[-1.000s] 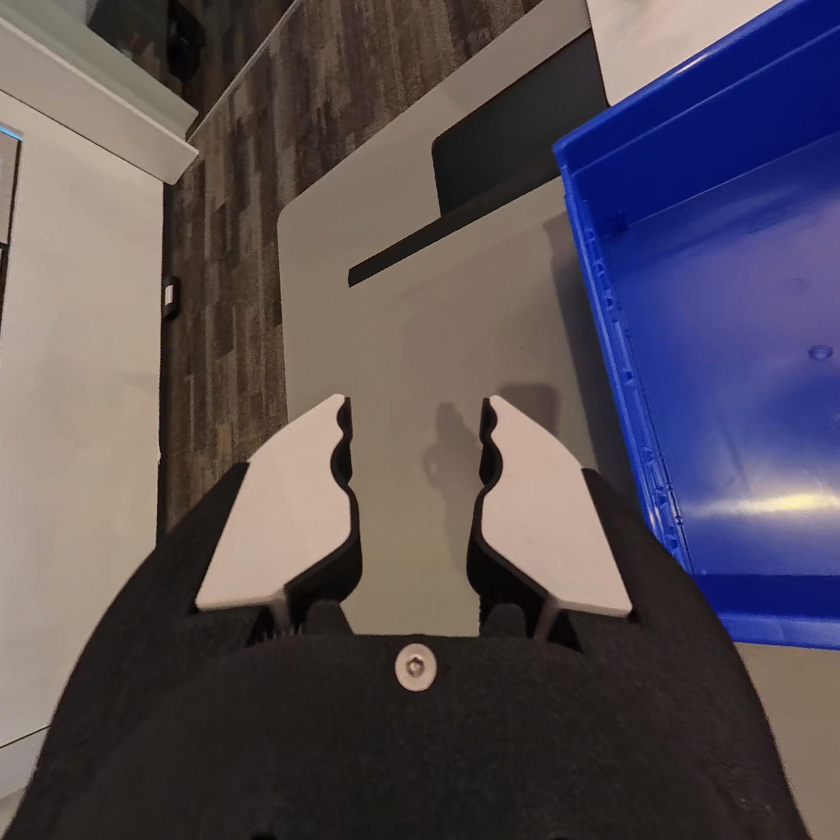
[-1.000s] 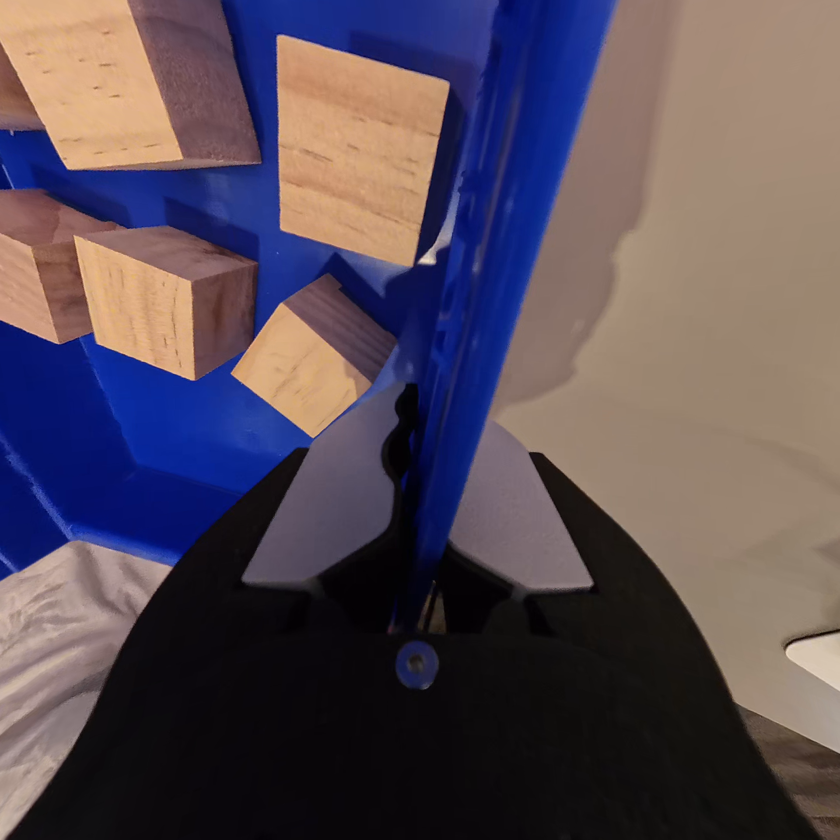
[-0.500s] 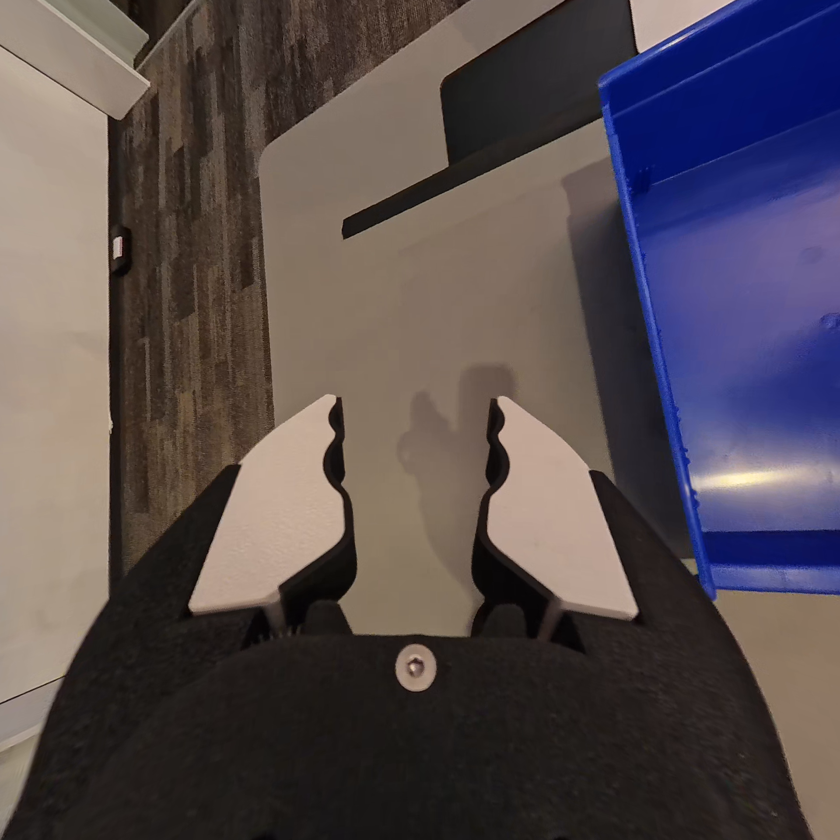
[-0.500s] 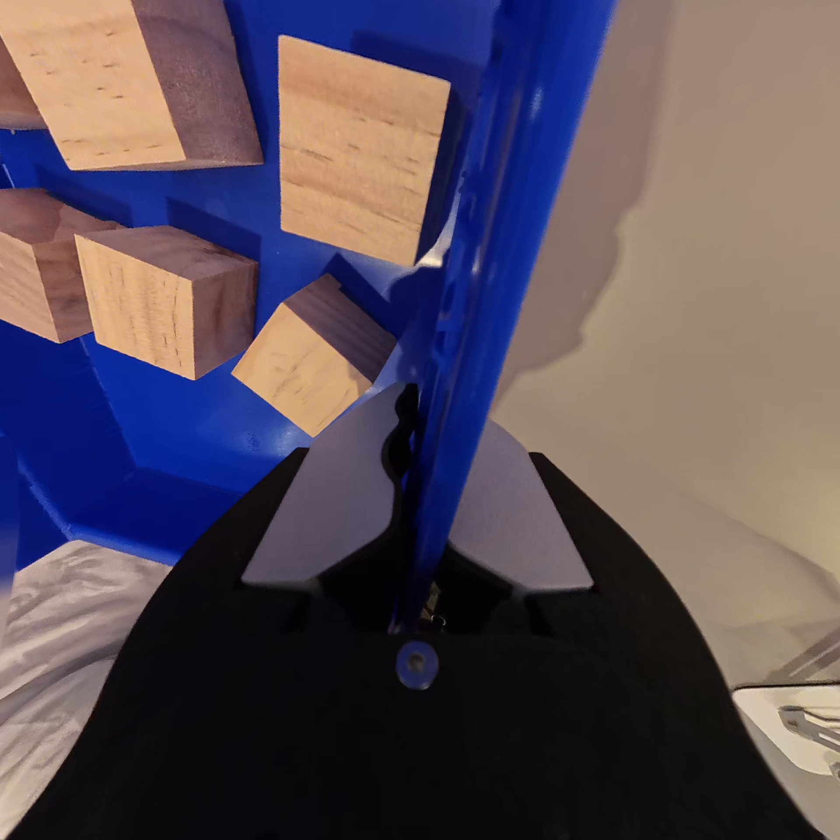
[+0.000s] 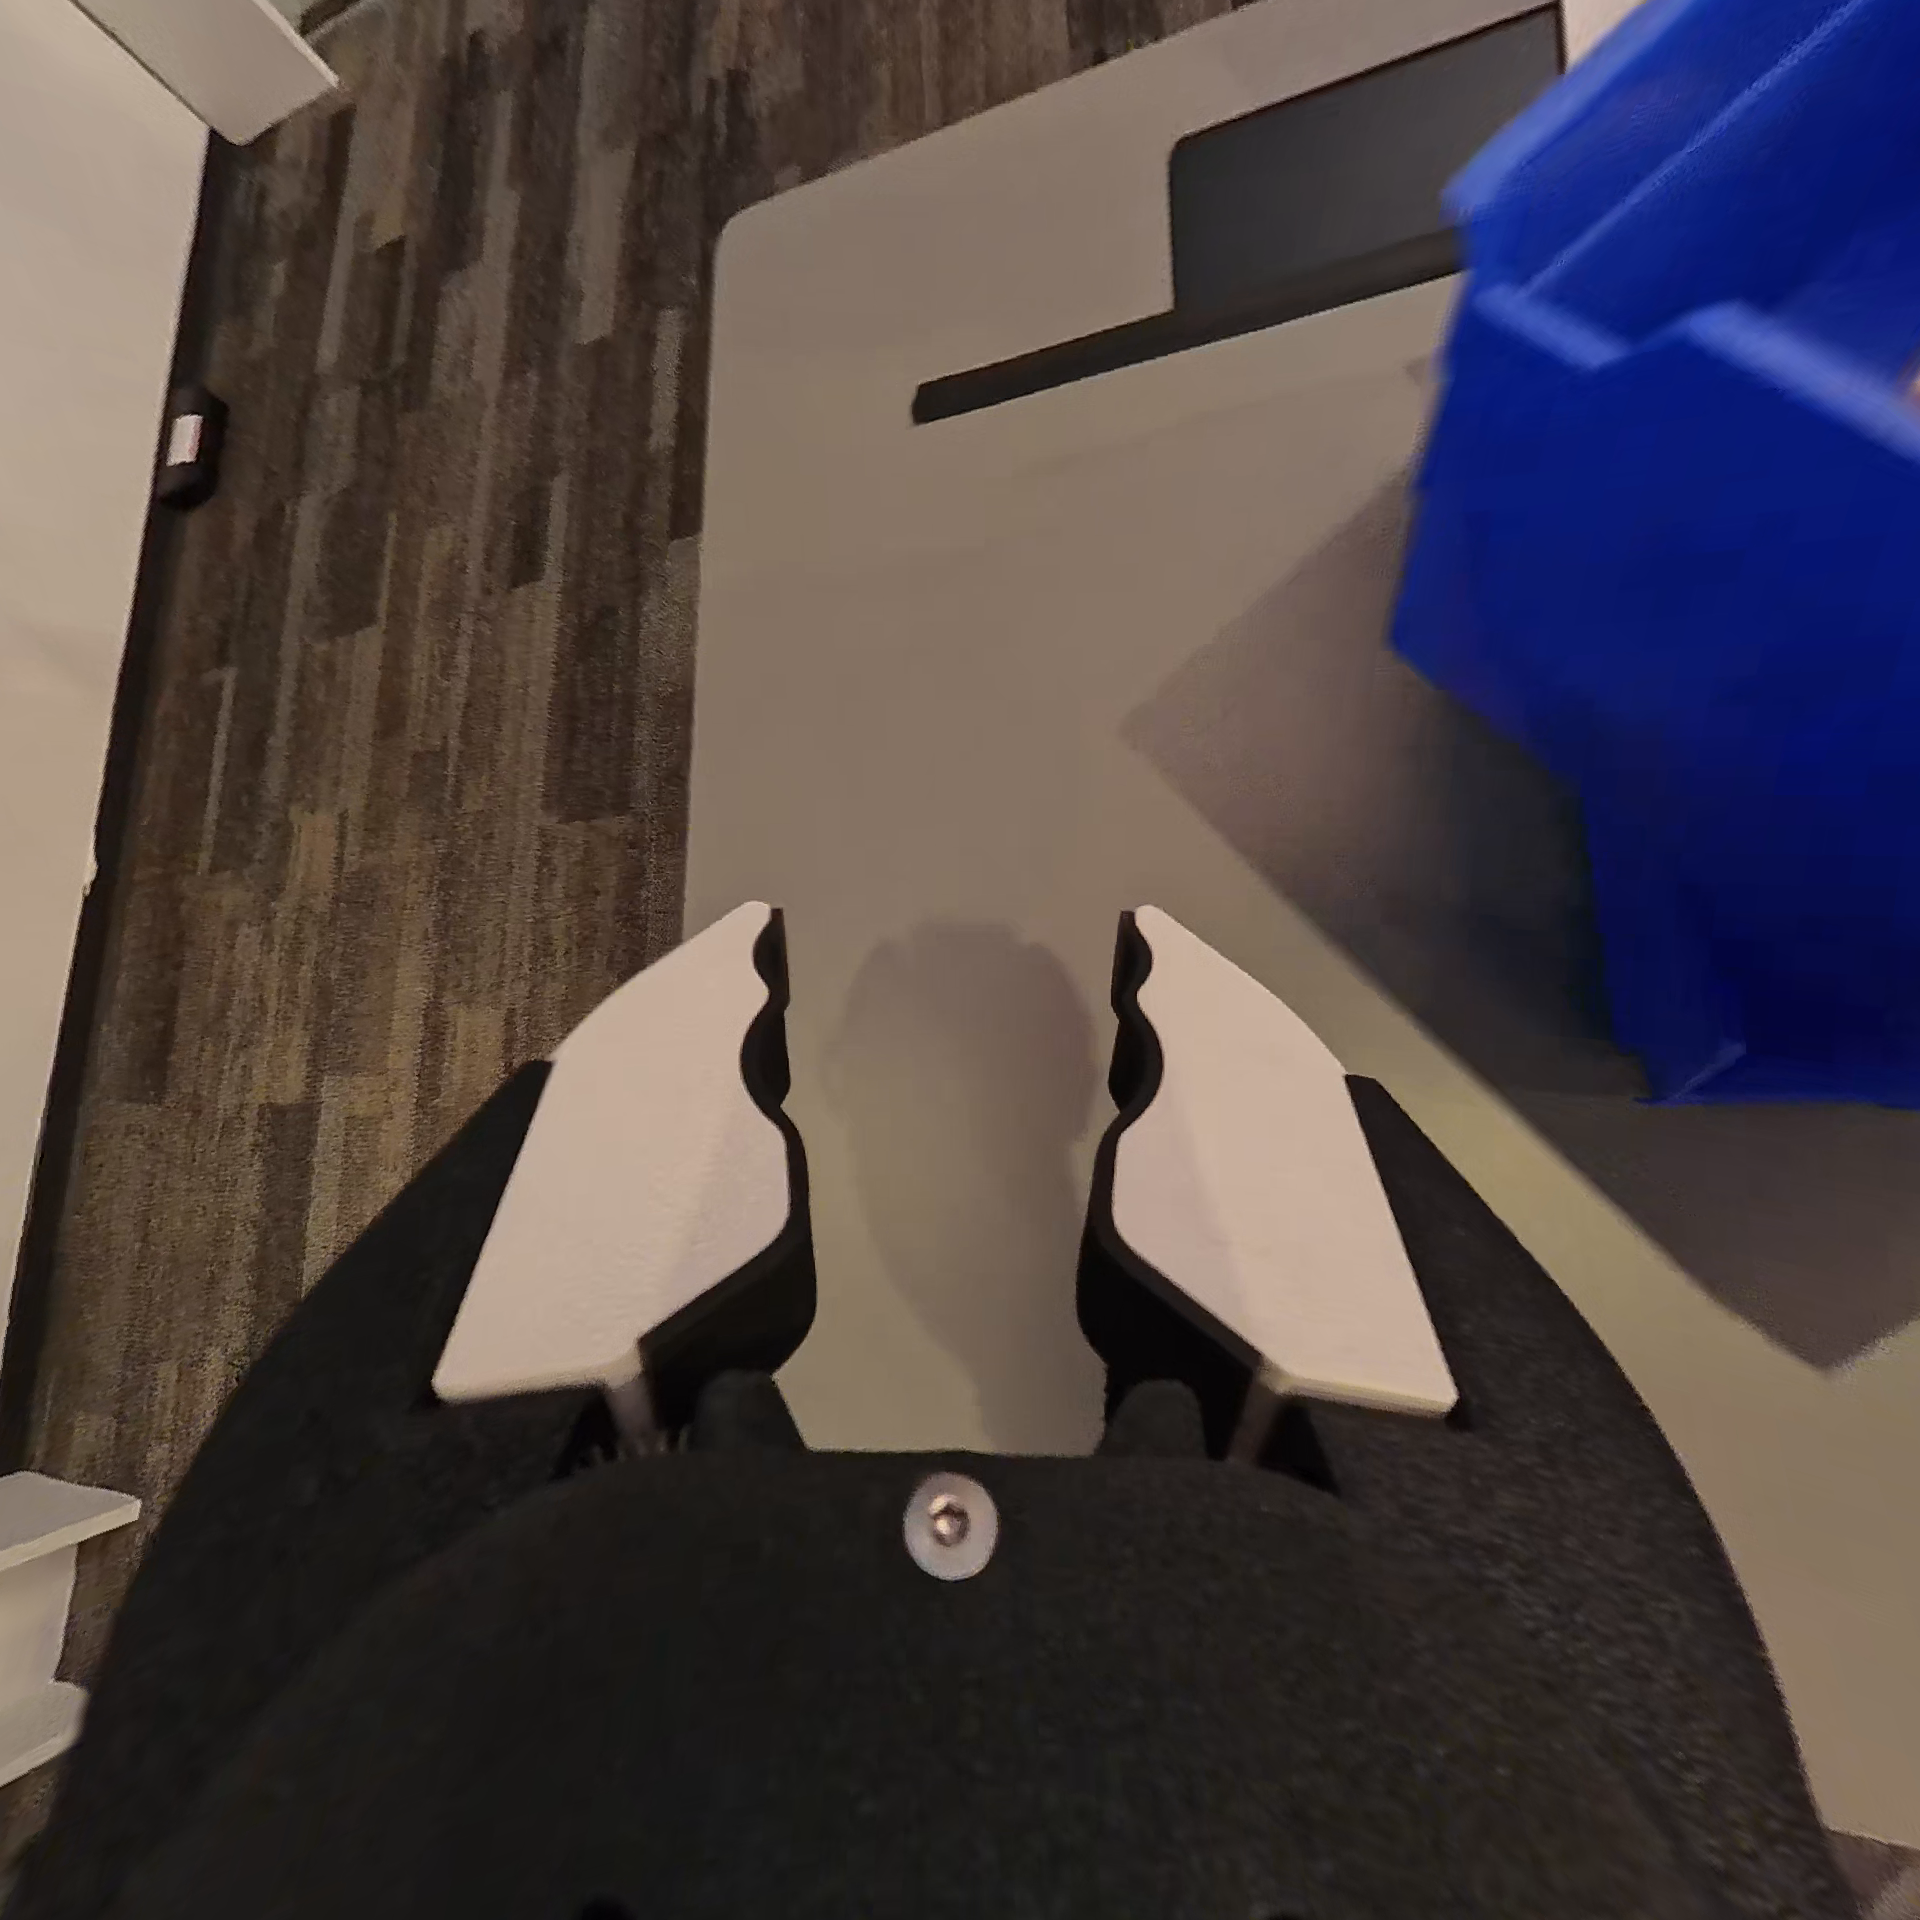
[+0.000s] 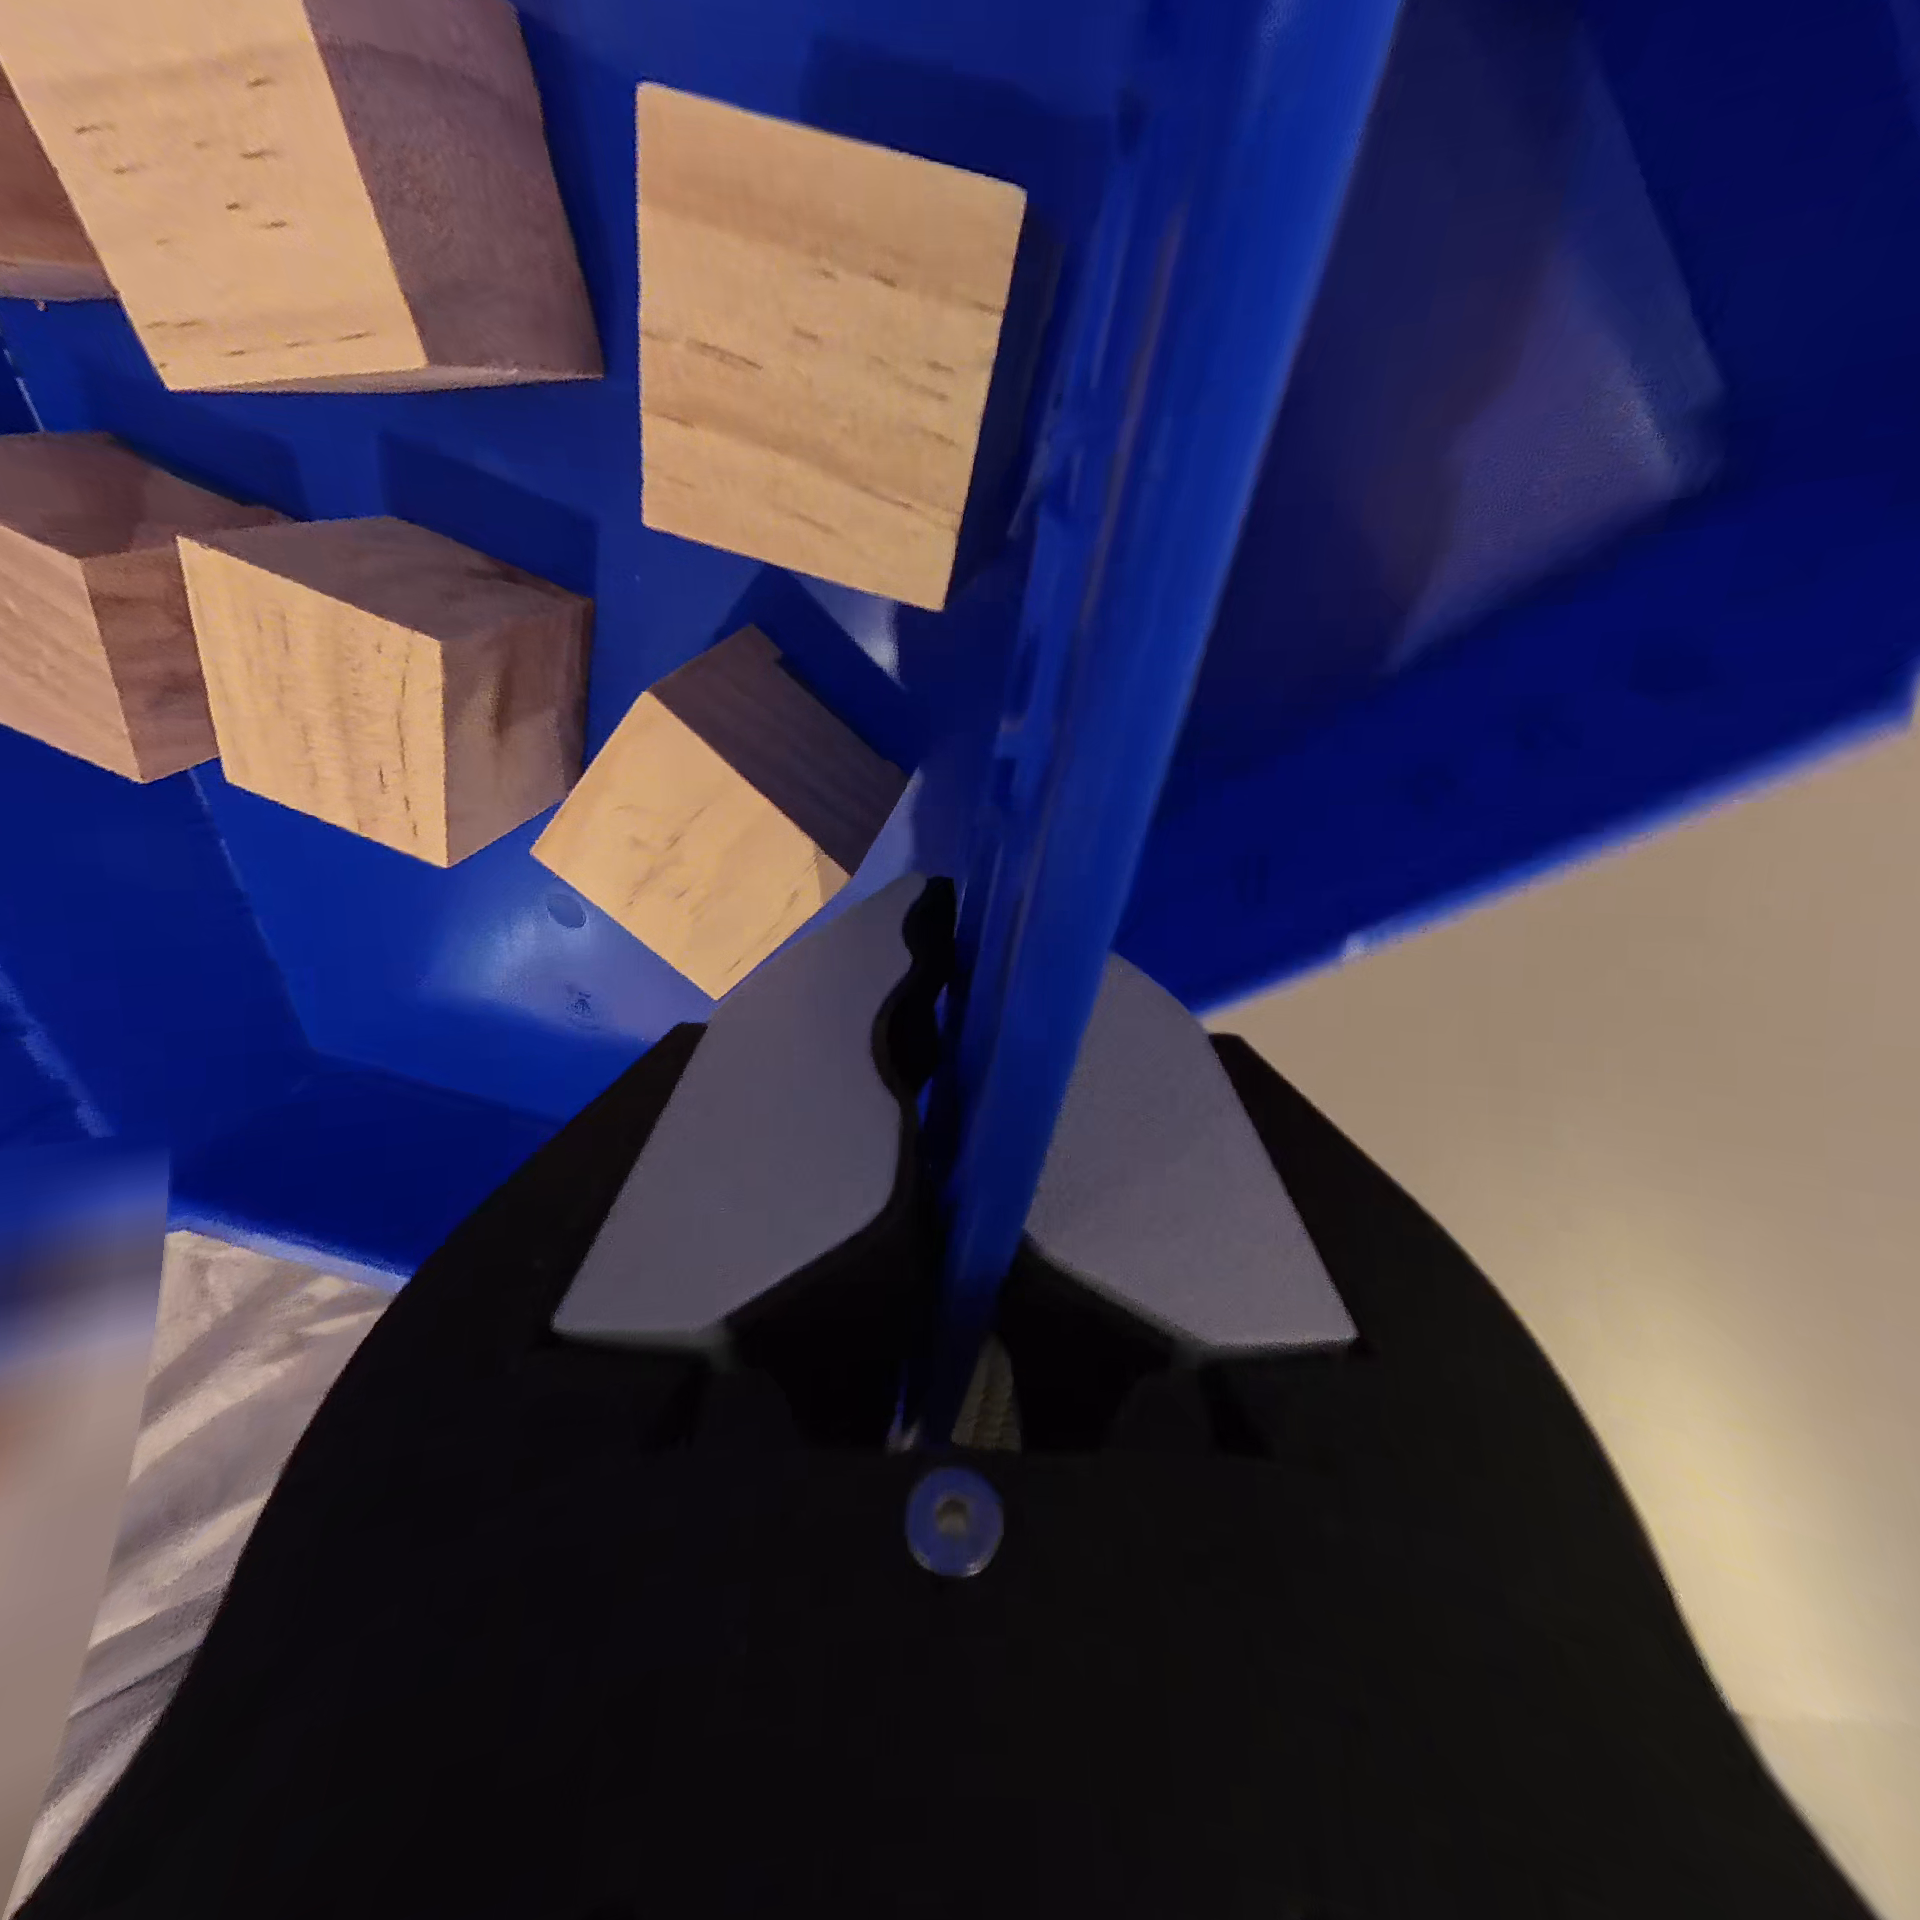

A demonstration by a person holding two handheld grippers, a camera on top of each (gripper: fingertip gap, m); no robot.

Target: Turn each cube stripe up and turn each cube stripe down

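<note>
My right gripper (image 6: 961, 935) is shut on the side wall of a blue plastic bin (image 6: 1060, 727) and holds it tilted and lifted. Several plain wooden cubes (image 6: 821, 343) lie inside the bin; one (image 6: 696, 831) rests just left of my left finger. No stripe shows on the faces I see. My left gripper (image 5: 951, 920) is open and empty above the grey table (image 5: 935, 623). The lifted blue bin (image 5: 1683, 582) shows blurred at the right of the left wrist view, with its shadow on the table.
A black mat or panel (image 5: 1330, 239) lies on the far part of the table. Dark patterned carpet (image 5: 416, 623) runs left of the table edge. A crumpled grey sheet (image 6: 187, 1455) shows below the bin in the right wrist view.
The blue bin has lifted and tilted, rising off the table in the left wrist view. My left gripper has drawn back and left a little. The right gripper keeps its grip on the wall.
</note>
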